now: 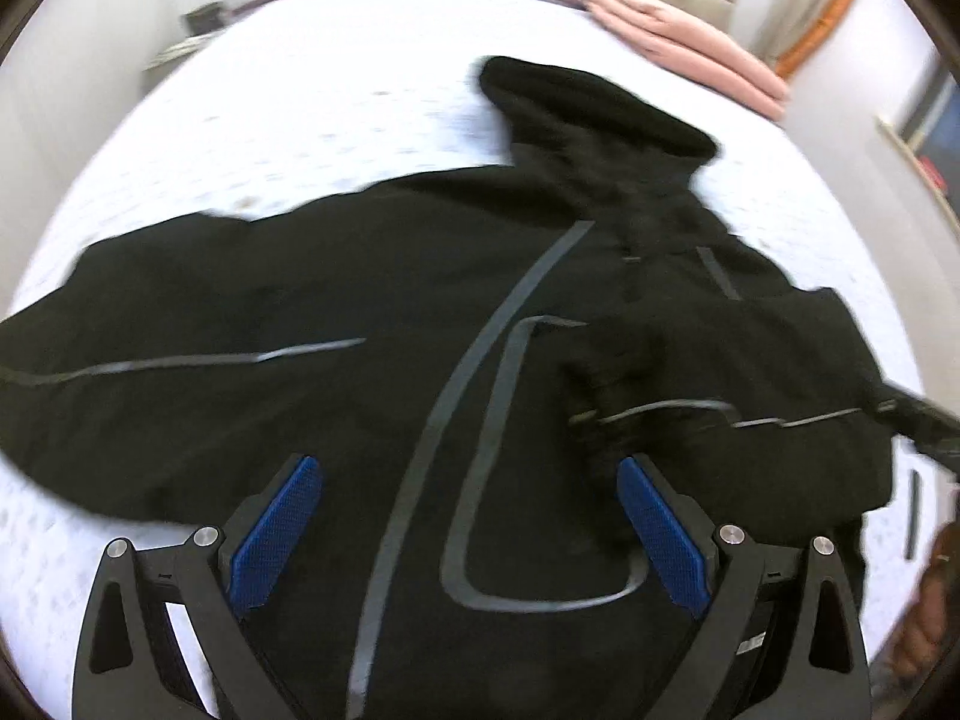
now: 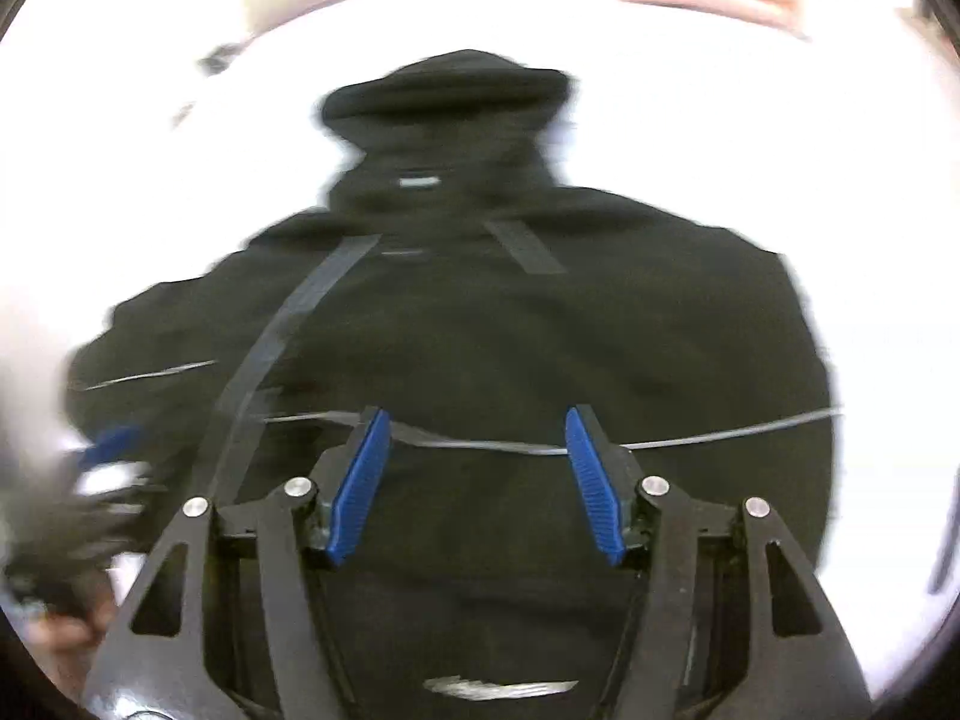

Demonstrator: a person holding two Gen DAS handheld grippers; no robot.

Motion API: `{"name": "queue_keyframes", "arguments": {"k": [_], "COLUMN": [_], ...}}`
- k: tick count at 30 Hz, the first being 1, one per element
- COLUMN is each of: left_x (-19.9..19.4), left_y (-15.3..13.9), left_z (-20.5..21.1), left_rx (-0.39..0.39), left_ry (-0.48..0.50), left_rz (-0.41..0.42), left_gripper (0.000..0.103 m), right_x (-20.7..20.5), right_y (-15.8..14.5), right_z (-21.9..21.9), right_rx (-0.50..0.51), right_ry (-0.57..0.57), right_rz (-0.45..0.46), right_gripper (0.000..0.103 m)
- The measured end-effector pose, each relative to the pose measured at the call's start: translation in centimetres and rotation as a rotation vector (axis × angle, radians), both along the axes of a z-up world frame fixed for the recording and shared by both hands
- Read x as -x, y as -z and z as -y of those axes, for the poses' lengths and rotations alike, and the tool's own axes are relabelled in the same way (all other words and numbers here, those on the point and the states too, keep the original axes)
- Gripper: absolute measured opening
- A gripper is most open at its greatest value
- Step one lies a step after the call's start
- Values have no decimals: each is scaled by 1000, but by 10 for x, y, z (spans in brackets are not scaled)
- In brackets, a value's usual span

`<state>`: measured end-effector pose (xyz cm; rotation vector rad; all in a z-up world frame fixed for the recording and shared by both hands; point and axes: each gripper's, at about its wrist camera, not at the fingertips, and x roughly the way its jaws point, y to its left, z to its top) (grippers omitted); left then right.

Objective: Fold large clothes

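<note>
Both hand-held grippers, left (image 1: 468,468) and right (image 2: 477,420), hovered with jaws apart, gripping nothing, over a black hooded jacket (image 1: 372,324) spread on the white bed (image 1: 288,102). Bare mattress lay beyond the hood. Only the left view showed folded pink cloth (image 1: 690,42) at the bed's far edge clearly.

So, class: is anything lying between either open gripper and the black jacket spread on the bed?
Nothing visible does. The left gripper and right gripper both hang open directly over the black jacket; the folded pink cloth lies apart at the mattress edge.
</note>
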<state>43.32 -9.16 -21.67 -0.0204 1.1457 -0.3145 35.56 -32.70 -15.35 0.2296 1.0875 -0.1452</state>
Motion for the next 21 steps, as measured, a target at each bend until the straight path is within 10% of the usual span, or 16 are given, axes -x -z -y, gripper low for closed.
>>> {"name": "queue_keyframes", "arguments": {"k": [2, 4, 11, 14, 18, 21], "left_x": [-7, -14, -23, -27, -34, -36], "left_y": [4, 12, 42, 55, 66, 67], "left_z": [11, 23, 47, 55, 54, 56], "left_rx": [38, 74, 102, 119, 160, 215], "left_ry": [21, 37, 97, 132, 116, 139], "left_rz": [-10, -32, -125, -170, -206, -224], "left_gripper": [99, 99, 92, 61, 54, 23], "right_x": [-4, -6, -4, 0, 0, 6], "right_y": [24, 64, 90, 89, 86, 77], "right_z": [15, 25, 32, 44, 45, 40], "right_rx": [-20, -58, -123, -189, -187, -173], "right_ry": [30, 52, 71, 76, 61, 48], "right_rz": [-50, -114, -124, -124, -123, -118], "right_gripper": [17, 7, 6, 6, 7, 9]}}
